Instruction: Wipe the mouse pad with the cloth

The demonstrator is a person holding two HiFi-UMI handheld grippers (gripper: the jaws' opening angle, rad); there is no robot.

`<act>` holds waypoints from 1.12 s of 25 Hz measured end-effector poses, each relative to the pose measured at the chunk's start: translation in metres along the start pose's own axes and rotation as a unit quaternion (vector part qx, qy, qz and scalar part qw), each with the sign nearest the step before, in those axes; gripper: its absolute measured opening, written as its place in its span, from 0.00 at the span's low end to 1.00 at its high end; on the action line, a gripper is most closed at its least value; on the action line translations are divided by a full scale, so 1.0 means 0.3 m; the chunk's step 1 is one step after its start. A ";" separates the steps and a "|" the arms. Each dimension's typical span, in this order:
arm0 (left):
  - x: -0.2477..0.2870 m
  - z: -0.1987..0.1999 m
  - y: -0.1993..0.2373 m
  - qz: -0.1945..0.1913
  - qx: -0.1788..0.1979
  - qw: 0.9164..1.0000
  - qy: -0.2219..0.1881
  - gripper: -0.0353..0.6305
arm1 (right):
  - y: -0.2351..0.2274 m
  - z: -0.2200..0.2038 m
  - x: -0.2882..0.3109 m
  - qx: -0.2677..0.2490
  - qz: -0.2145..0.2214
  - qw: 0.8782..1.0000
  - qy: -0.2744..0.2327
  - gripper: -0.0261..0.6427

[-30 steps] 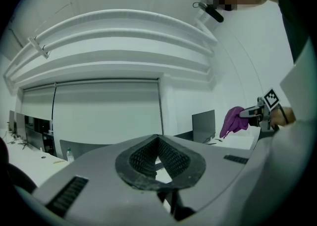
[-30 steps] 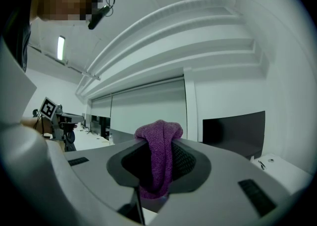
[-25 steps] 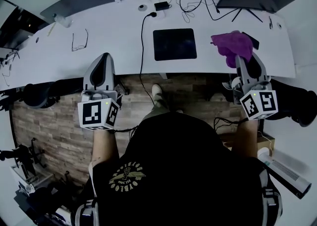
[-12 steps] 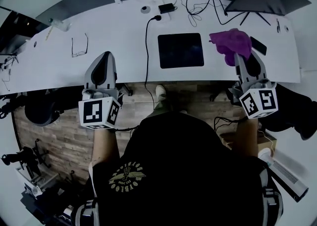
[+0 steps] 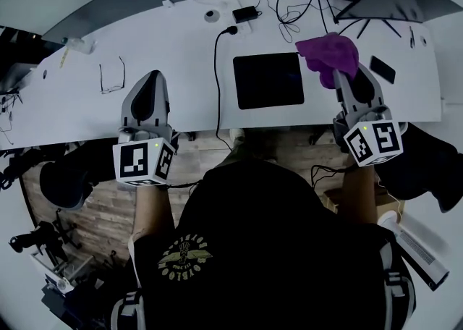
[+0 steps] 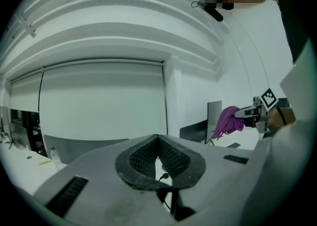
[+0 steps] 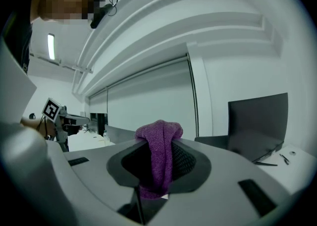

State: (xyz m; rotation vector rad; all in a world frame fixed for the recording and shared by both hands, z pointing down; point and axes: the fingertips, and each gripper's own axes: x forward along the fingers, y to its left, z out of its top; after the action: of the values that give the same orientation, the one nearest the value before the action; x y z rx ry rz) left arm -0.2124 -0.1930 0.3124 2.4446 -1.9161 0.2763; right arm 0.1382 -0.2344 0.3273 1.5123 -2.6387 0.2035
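Clamping a bunched fold of the purple cloth (image 5: 329, 53) in the right gripper (image 5: 341, 77) jaws just beside the black mouse pad (image 5: 268, 80) on the desk (image 5: 173, 50), likely soft, limp and light, left gripper (image 5: 151, 79) jaws pressing together on nothing.

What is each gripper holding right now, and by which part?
The right gripper pinches the purple cloth by a bunched fold, the rest bulging past its jaws. The left gripper holds nothing, jaws together.
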 end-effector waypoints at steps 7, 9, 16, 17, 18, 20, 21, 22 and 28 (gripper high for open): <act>0.114 0.000 0.042 -0.020 -0.010 1.000 -0.005 0.06 | 0.022 -0.006 0.089 0.002 -0.002 1.000 0.013 0.17; 0.136 0.003 0.053 -0.026 -0.012 1.000 -0.007 0.06 | 0.036 -0.005 0.111 -0.001 -0.002 1.000 0.021 0.17; 0.185 -0.014 0.134 -0.031 -0.026 0.999 -0.016 0.06 | 0.121 -0.039 0.223 0.002 0.013 0.999 0.043 0.17; 0.189 -0.019 0.146 -0.032 -0.026 0.999 -0.017 0.06 | 0.139 -0.050 0.242 0.001 0.016 0.999 0.051 0.17; 0.191 -0.026 0.158 -0.031 -0.027 0.999 -0.016 0.06 | 0.158 -0.065 0.261 0.001 0.020 0.998 0.057 0.17; 0.195 -0.041 0.180 -0.030 -0.031 0.999 -0.015 0.06 | 0.191 -0.096 0.299 0.004 0.030 0.997 0.064 0.17; 0.196 -0.048 0.190 -0.029 -0.033 0.999 -0.014 0.06 | 0.204 -0.109 0.318 0.003 0.035 0.997 0.068 0.17; 0.197 -0.054 0.199 -0.028 -0.035 0.999 -0.013 0.06 | 0.217 -0.122 0.337 0.002 0.040 0.997 0.073 0.17; 0.194 -0.108 0.213 -0.027 -0.043 0.999 0.003 0.06 | 0.262 -0.253 0.433 0.000 0.064 0.991 0.121 0.17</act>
State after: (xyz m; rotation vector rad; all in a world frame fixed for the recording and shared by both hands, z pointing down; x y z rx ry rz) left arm -0.2649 -0.2604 0.3474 2.4325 -1.8161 0.1945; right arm 0.0058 -0.2934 0.4158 1.2307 -2.5414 0.3700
